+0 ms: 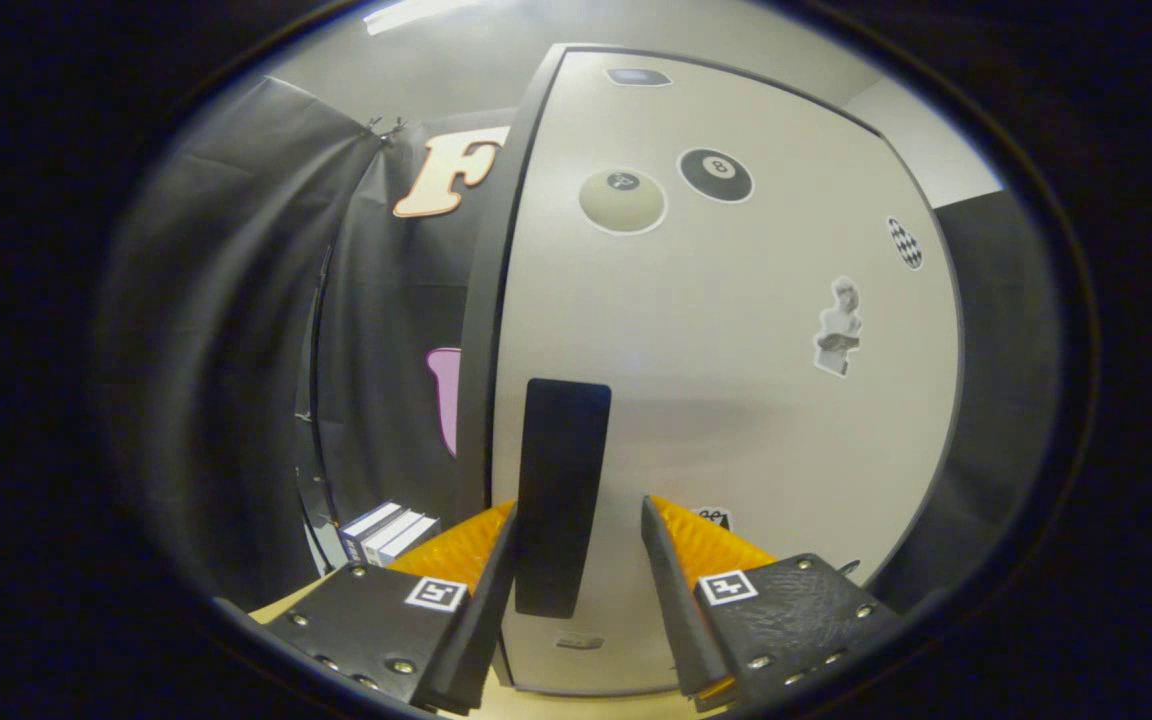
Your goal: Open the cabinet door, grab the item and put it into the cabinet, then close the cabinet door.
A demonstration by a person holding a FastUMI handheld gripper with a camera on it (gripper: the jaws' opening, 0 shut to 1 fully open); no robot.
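The door [726, 400] was closed, its handle [561, 495] between your fingers [576, 560], which stood apart and gripped nothing. Boxes [386, 532] lay left on the surface [281, 605]. Opening, loading and closing all seemed left.

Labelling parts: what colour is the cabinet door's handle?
Black, against the pale cabinet door; the handle shows best in the gripper view.

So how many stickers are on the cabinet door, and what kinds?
Ball stickers: 2, a pale one and a black eight ball
Statue sticker: 1
Checkered sticker: 1
Small dark sticker at the top: 1
Partly hidden stickers low down: 2
Total: 7
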